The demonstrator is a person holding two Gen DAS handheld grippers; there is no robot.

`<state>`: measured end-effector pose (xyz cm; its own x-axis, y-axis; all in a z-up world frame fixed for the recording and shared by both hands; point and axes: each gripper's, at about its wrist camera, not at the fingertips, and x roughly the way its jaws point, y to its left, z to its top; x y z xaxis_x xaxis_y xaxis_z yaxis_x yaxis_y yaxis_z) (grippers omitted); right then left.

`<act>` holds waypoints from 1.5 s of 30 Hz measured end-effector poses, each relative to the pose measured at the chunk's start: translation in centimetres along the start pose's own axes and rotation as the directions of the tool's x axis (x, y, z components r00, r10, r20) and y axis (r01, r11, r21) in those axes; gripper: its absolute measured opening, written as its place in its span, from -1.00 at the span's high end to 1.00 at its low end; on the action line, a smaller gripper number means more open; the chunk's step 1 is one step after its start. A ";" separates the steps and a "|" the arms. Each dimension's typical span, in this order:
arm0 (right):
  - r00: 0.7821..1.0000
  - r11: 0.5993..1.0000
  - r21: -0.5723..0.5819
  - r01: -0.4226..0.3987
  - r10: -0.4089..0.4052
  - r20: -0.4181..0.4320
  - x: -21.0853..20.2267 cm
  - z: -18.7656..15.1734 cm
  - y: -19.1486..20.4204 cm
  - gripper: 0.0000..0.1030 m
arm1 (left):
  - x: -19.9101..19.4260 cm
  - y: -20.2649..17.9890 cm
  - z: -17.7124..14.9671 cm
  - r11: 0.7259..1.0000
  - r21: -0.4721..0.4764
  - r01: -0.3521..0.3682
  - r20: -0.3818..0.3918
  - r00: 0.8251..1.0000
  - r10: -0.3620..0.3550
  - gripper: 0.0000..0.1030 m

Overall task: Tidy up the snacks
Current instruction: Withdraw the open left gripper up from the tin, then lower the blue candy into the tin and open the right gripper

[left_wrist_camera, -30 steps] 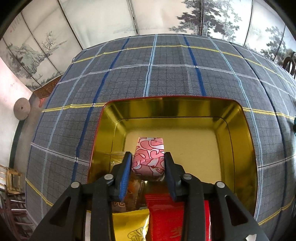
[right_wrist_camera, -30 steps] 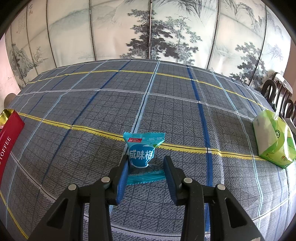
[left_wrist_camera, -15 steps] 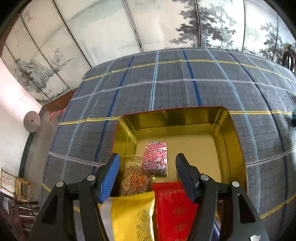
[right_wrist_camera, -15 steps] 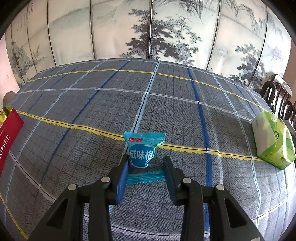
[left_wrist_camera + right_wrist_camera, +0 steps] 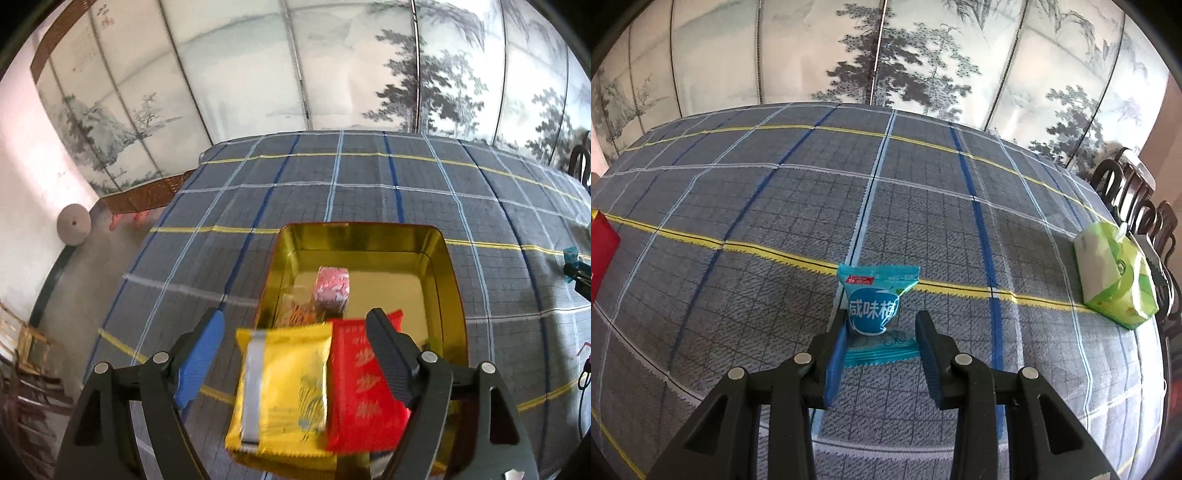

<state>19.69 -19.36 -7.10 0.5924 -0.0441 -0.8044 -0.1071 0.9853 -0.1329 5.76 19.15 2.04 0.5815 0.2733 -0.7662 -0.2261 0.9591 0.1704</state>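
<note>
While opening over the gold tin (image 5: 448, 273), left gripper (image 5: 295, 347) empty, pink snack (image 5: 332, 290) inside; right gripper (image 5: 881, 345) astride blue packet (image 5: 873, 304) on cloth, not yet pinching: centre, squeeze gently.

A gold tin (image 5: 452, 284) holds yellow (image 5: 284, 384), red (image 5: 364, 384) and pink-patterned (image 5: 332, 290) packets on a grey tablecloth (image 5: 775, 206) checked blue, white and yellow, near a teal packet (image 5: 874, 306).
</note>
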 end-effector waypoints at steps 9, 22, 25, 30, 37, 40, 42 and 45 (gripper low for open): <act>0.993 0.993 0.040 -0.110 0.108 0.054 -4.1 1.5 2.6 0.30 | -1.9 1.3 -3.3 0.999 -0.045 0.017 -0.002 1.000 -0.017 -0.57; 0.924 0.924 -0.093 -0.370 0.376 0.063 -11.3 -0.1 17.4 0.30 | -3.1 5.5 -6.2 0.987 -0.161 -0.014 -0.036 0.999 0.009 -0.64; 0.908 0.903 -0.137 -0.406 0.416 0.051 -12.0 -0.1 20.5 0.30 | -3.1 6.4 -6.7 0.983 -0.180 -0.022 -0.046 0.999 0.014 -0.64; 0.892 0.880 -0.174 -0.443 0.452 0.014 -12.3 -0.6 24.4 0.30 | -3.2 7.4 -7.2 0.981 -0.189 -0.039 -0.058 0.998 0.029 -0.64; 0.903 0.883 -0.200 -0.424 0.429 -0.018 -11.9 -1.0 27.6 0.30 | -3.3 8.4 -7.6 0.976 -0.211 -0.060 -0.070 0.996 0.046 -0.64; 0.911 0.891 -0.201 -0.408 0.410 -0.029 -11.3 -0.8 28.5 0.30 | -3.3 8.6 -7.6 0.973 -0.221 -0.061 -0.074 0.996 0.046 -0.64; 0.917 0.893 -0.218 -0.394 0.397 -0.031 -11.2 -0.8 29.0 0.30 | -3.4 8.7 -7.6 0.973 -0.223 -0.061 -0.077 0.996 0.045 -0.64; 0.926 0.896 -0.246 -0.369 0.378 -0.014 -11.3 -0.9 29.8 0.30 | -3.4 8.8 -7.6 0.972 -0.223 -0.067 -0.078 0.996 0.050 -0.65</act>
<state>9.10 10.38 -2.51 0.4970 0.3292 -0.8029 -0.5112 0.8587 0.0357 -4.17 26.09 1.44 0.5070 0.3147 -0.8024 -0.4331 0.8979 0.0785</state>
